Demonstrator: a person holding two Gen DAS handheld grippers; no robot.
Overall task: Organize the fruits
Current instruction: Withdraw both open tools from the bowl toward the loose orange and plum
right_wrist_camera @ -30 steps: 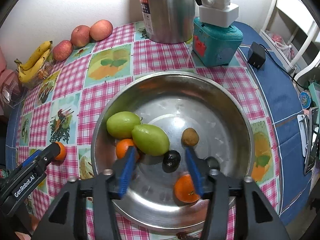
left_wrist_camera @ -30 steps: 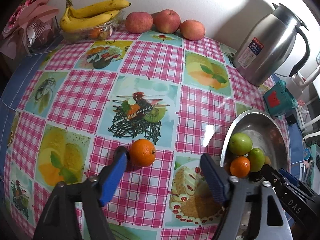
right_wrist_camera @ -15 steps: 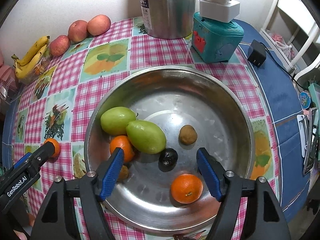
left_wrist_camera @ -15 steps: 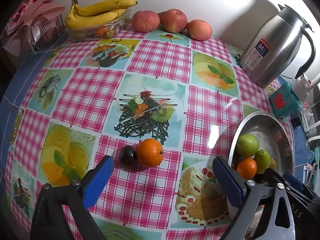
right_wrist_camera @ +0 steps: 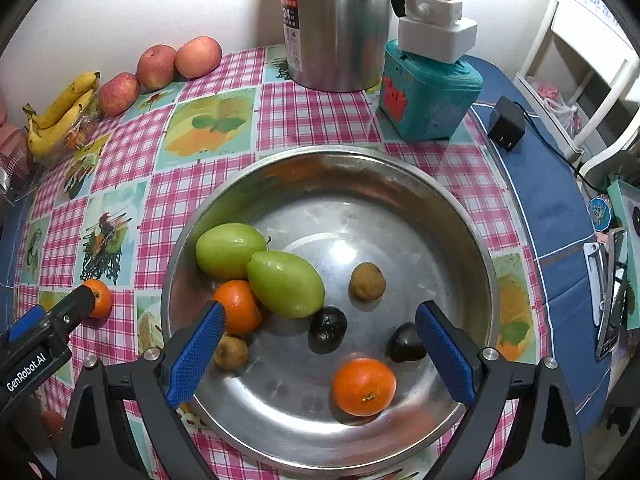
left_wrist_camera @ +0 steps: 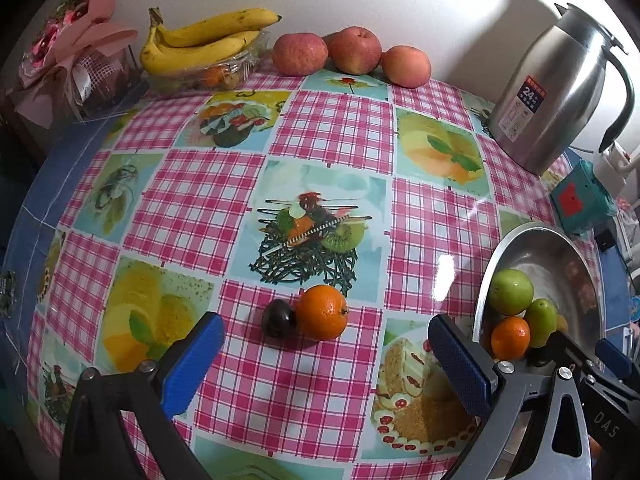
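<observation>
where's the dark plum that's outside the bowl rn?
Left wrist view: the dark plum sits on the tablecloth, touching the left side of the loose orange, left of the steel bowl.

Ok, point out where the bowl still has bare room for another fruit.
The bowl is bare across its far half, beyond the green fruits and the brown fruit. The near left floor beside the front orange is also free. The left side is crowded with fruit.

Sitting in the bowl [right_wrist_camera: 472, 216]: two green fruits [right_wrist_camera: 285, 283], two oranges [right_wrist_camera: 363, 386], two dark fruits [right_wrist_camera: 327, 329], two brown ones [right_wrist_camera: 367, 281]; three apples [left_wrist_camera: 299, 53] lining the wall.
</observation>
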